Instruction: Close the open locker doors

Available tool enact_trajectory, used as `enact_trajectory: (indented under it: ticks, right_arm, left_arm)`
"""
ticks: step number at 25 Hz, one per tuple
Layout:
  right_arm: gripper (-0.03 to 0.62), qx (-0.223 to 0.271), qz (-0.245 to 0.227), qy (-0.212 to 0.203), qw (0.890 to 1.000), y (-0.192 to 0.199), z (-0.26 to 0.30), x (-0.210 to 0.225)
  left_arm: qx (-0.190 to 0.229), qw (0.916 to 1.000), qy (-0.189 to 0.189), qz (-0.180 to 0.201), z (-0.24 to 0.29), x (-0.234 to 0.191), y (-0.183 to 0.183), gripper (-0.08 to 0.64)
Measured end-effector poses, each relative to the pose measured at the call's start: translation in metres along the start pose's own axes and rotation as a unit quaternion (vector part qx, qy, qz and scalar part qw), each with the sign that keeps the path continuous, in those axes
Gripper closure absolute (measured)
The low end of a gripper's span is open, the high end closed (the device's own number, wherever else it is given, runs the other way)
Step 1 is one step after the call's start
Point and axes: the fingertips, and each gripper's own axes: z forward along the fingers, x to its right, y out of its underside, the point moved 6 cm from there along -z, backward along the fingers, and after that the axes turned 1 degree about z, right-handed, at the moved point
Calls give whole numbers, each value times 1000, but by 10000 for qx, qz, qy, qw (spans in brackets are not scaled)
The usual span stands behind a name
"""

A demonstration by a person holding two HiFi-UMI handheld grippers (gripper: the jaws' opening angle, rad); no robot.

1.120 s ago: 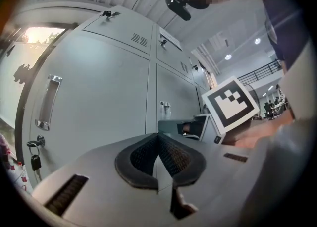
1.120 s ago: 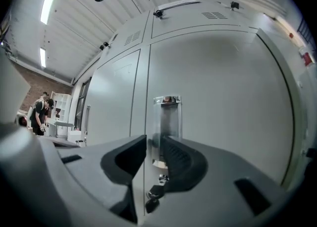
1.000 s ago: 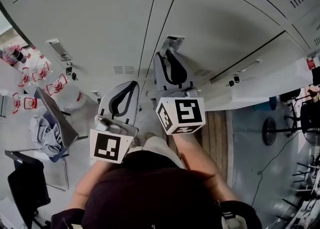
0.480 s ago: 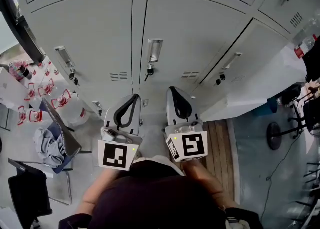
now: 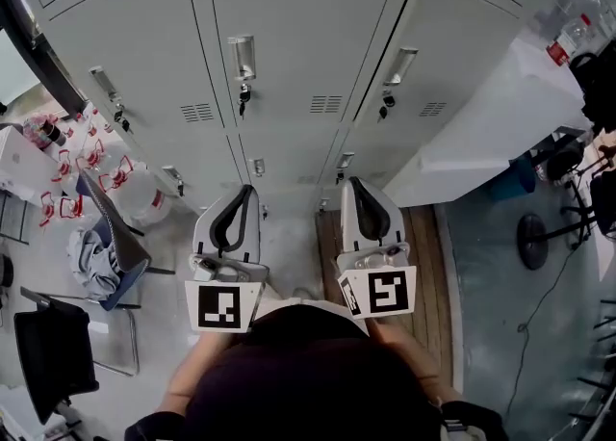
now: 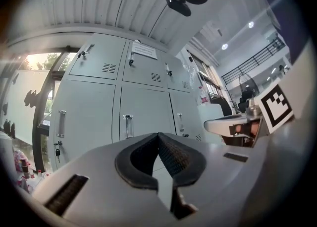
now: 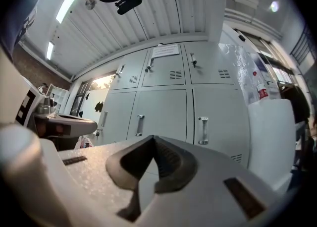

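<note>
Right now I am looking down on the locker doors (image 5: 298, 35) from the head view, and every one I am seeing, upper row and lower, is lying flush with its neighbours. I am finding no door ajar, so I am judging the closing done here, or any open door to be outside these views. I am holding both tools low and close to my body, well apart from the lockers. The left tool (image 5: 243, 194) is showing its pads pressed together with nothing between them, and the right tool (image 5: 354, 184) is likewise pinched fully closed on nothing. In both gripper views the doors are facing me straight ahead, past the tips. If another door is needing closing, I am expecting thin painted sheet metal: light, stiff, swinging freely on its hinge, and smooth enough for a tip to skid. I am thinking a push with closed tips on the flat face beside the upright handles (image 5: 243, 54), far from the hinge edge, is suiting it better than any pinch. I am minding the keys (image 5: 243, 95) hanging in the locks under those handles, since a careless push could snag them, and a light door could bounce back off its latch.
</note>
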Motion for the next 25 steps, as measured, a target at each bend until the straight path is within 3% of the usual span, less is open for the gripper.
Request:
enact_trajectory:
  ticks: [8, 25]
  right_arm:
    - [592, 110, 71, -305, 9994, 1, -42, 9]
    - [592, 177, 157, -449, 9987, 6, -48, 8]
  left_arm:
    - [-75, 9998, -199, -5, -29, 41, -4, 557]
    - [-40, 9985, -494, 212, -42, 42, -11, 557]
